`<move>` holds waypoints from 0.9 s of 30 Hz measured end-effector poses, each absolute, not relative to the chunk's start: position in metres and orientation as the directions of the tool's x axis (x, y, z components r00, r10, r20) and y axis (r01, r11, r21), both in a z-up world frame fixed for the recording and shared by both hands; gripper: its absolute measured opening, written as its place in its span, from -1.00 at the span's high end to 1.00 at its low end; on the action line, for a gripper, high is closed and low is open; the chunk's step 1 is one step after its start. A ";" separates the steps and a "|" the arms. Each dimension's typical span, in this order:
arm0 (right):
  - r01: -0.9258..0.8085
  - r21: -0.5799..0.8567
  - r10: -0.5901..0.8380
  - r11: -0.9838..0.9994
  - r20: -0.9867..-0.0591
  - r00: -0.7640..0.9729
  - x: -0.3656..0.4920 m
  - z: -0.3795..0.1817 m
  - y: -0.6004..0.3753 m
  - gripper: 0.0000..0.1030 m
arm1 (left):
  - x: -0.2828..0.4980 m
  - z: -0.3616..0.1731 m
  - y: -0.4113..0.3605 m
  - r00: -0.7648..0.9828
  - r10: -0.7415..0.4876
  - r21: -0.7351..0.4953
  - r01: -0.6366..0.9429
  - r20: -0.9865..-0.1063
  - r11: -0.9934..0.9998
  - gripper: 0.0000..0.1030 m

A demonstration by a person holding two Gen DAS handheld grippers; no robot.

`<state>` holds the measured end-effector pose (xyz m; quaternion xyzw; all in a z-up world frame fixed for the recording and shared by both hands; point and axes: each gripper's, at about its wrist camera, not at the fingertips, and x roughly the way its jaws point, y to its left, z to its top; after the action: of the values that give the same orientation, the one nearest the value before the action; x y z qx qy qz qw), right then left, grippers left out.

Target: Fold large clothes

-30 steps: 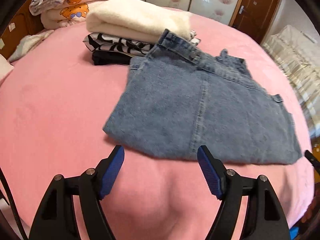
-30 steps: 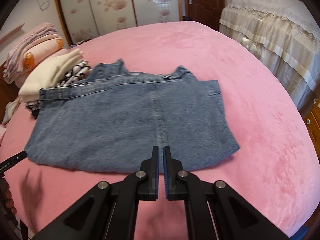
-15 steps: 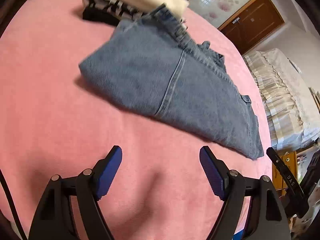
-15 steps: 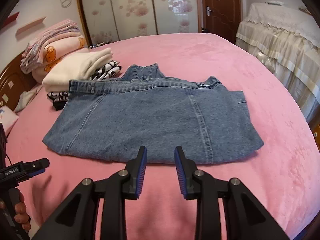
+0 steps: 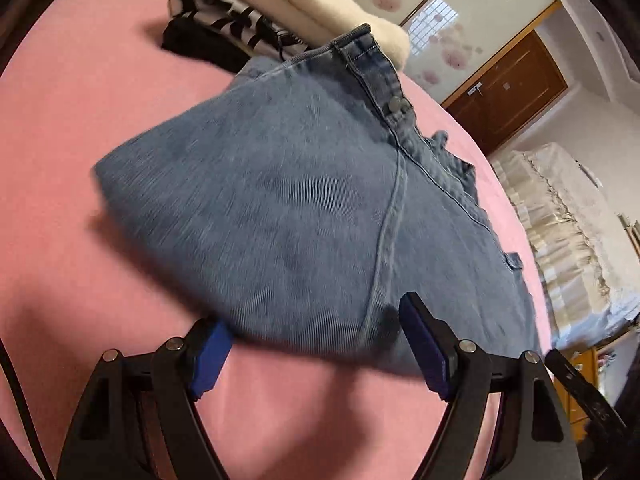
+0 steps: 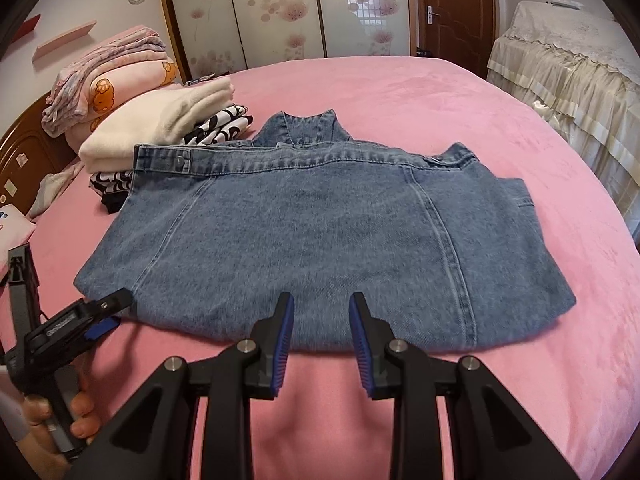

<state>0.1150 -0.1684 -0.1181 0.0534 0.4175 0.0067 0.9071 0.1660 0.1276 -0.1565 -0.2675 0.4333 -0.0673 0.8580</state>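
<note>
A folded blue denim garment (image 6: 320,220) lies flat on the pink bed (image 6: 400,92), its waistband with a metal button at the far side. My right gripper (image 6: 322,320) is open by a narrow gap, with its tips at the middle of the near edge and nothing pressed between the pads. My left gripper (image 5: 318,344) is open wide and low at the denim garment's (image 5: 300,200) near left edge. Its left fingertip sits partly under the hem and its right fingertip over the cloth. The right wrist view shows the left gripper (image 6: 100,312) at that corner, held by a hand (image 6: 80,412).
A stack of folded clothes (image 6: 160,124), cream fleece over black-and-white fabric, touches the denim's far left corner. Pink blankets (image 6: 116,72) are piled by the wooden headboard (image 6: 24,160). A second bed with a cream cover (image 6: 568,80) stands to the right.
My left gripper has dropped and rolled, and now reaches the denim's near edge. My right gripper went from shut to a narrow opening and shifted along the near edge.
</note>
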 end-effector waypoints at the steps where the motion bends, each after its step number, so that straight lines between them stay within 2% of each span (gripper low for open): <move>1: 0.032 0.100 0.055 0.994 -0.758 0.650 0.118 -0.119 -0.168 0.45 | 0.172 -0.158 0.126 0.622 -0.341 -0.514 -0.116 -0.705 0.850 -0.52; 6: 0.028 0.094 0.054 0.995 -0.760 0.647 0.137 -0.128 -0.164 0.45 | 0.207 -0.159 0.129 0.667 -0.317 -0.527 -0.135 -0.675 0.839 -0.52; 7: 0.027 0.092 0.053 0.995 -0.760 0.648 0.141 -0.130 -0.162 0.45 | 0.215 -0.158 0.134 0.678 -0.315 -0.543 -0.148 -0.665 0.827 -0.44; 8: 0.025 0.088 0.050 0.996 -0.759 0.650 0.144 -0.131 -0.161 0.45 | 0.221 -0.159 0.137 0.686 -0.309 -0.555 -0.166 -0.658 0.815 -0.35; 9: 0.023 0.074 0.041 0.997 -0.755 0.655 0.150 -0.133 -0.159 0.45 | 0.229 -0.159 0.144 0.701 -0.280 -0.564 -0.207 -0.656 0.800 -0.10; 10: 0.021 0.065 0.035 0.998 -0.752 0.658 0.154 -0.134 -0.157 0.45 | 0.232 -0.160 0.150 0.708 -0.266 -0.574 -0.235 -0.654 0.785 0.03; 12: 0.005 0.051 0.035 0.999 -0.751 0.659 0.164 -0.136 -0.153 0.45 | 0.238 -0.161 0.155 0.713 -0.250 -0.590 -0.277 -0.656 0.759 0.41; 15: -0.024 0.037 0.043 0.999 -0.744 0.667 0.178 -0.138 -0.143 0.46 | 0.238 -0.150 0.143 0.726 -0.189 -0.520 -0.262 -0.661 0.813 0.64; 20: -0.083 0.039 0.083 0.996 -0.771 0.632 0.199 -0.155 -0.128 0.48 | 0.229 -0.110 0.112 0.775 -0.097 -0.370 -0.184 -0.624 0.911 0.75; 22: -0.092 0.046 0.091 0.995 -0.817 0.569 0.208 -0.176 -0.125 0.55 | 0.220 -0.088 0.096 0.803 -0.078 -0.310 -0.137 -0.591 0.941 0.75; 27: -0.063 0.125 0.138 0.990 -0.811 0.569 0.210 -0.180 -0.136 0.54 | 0.195 -0.043 0.049 0.872 -0.057 -0.142 -0.015 -0.486 0.990 0.75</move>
<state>0.2101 -0.1356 -0.1804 0.0410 0.4608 0.0568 0.8847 0.1954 0.0488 -0.0430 -0.0709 0.2524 -0.0109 0.9650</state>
